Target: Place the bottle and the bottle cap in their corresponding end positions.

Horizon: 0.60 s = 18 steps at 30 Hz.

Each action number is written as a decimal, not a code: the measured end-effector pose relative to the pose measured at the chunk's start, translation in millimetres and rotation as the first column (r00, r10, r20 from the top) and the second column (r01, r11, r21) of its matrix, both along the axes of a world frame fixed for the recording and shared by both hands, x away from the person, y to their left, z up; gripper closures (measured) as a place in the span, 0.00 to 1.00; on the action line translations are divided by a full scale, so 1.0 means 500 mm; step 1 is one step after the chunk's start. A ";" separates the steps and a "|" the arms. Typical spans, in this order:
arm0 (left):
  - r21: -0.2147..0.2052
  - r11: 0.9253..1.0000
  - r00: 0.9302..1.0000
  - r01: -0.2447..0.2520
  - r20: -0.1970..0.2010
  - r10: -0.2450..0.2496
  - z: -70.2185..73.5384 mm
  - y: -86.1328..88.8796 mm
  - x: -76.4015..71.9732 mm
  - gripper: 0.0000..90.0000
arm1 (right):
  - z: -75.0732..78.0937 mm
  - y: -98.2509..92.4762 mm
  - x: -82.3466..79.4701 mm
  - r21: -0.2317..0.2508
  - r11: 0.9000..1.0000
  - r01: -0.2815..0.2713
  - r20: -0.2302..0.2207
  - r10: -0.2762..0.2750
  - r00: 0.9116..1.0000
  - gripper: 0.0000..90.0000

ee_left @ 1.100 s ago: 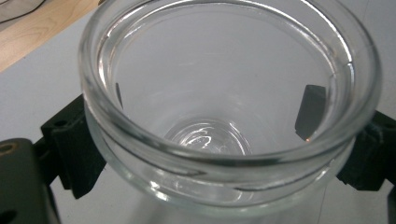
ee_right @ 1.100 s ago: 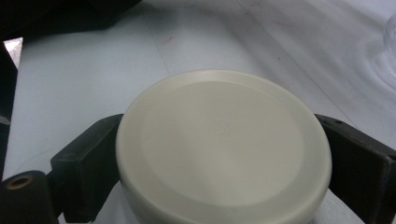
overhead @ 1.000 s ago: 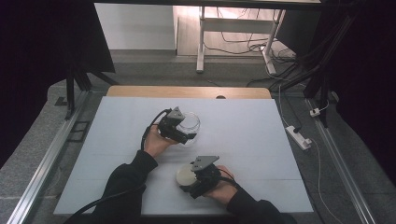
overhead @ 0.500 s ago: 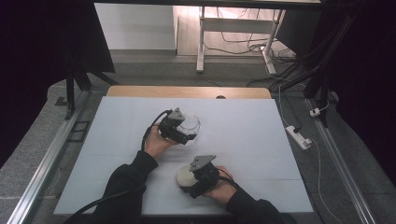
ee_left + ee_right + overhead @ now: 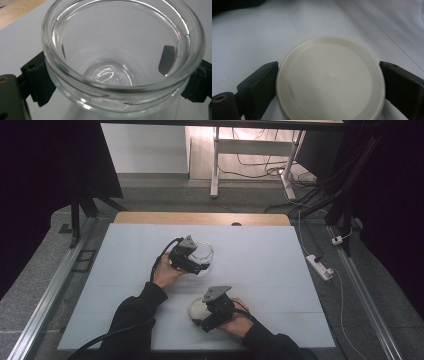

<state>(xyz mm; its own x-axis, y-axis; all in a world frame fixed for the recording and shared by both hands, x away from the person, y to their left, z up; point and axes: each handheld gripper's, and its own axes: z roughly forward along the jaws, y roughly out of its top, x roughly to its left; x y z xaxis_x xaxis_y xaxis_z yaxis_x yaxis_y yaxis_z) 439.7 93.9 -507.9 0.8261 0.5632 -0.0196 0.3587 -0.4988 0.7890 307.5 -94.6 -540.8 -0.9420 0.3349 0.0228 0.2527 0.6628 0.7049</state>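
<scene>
A clear, empty glass jar [image 5: 203, 252] stands mouth up on the white table [image 5: 280, 270], left of its middle. My left gripper [image 5: 200, 260] is shut on it. Seen from the left gripper view, the jar [image 5: 120, 62] sits between the black jaws, and one pad [image 5: 166, 60] shows through the glass. A round cream-white lid [image 5: 197, 308] lies flat near the table's front edge, and my right gripper [image 5: 201, 314] is shut on it. The right gripper view has both black fingers [image 5: 259, 85] pressed against opposite edges of the lid [image 5: 330, 77].
A wooden strip [image 5: 200, 218] runs along the table's far edge. A white power strip [image 5: 319, 266] lies off the table's right side. Metal rails [image 5: 50, 295] flank the table. Both forearms in dark sleeves come in from the bottom.
</scene>
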 end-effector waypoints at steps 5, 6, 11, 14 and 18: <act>-0.034 0.999 1.000 0.002 0.002 -0.002 0.008 0.003 -0.001 0.04 | 0.000 -0.002 0.002 0.004 1.000 -0.001 -0.009 0.001 1.000 0.03; -0.034 0.999 1.000 0.003 0.011 -0.003 0.010 0.005 -0.002 0.03 | 0.001 -0.003 0.002 0.005 1.000 -0.002 -0.012 0.002 1.000 0.03; -0.046 0.999 1.000 0.013 0.007 -0.012 0.019 0.010 -0.007 0.01 | 0.009 -0.004 0.000 0.029 1.000 0.003 -0.012 -0.003 1.000 0.01; -0.047 0.999 1.000 0.011 -0.013 -0.012 0.020 0.015 -0.011 0.00 | 0.017 -0.006 -0.003 0.048 0.999 0.005 -0.003 -0.004 1.000 0.01; -0.062 0.998 0.999 0.000 -0.032 -0.002 0.022 0.028 -0.017 0.00 | 0.028 -0.009 -0.004 0.071 0.997 0.010 0.009 -0.011 1.000 0.01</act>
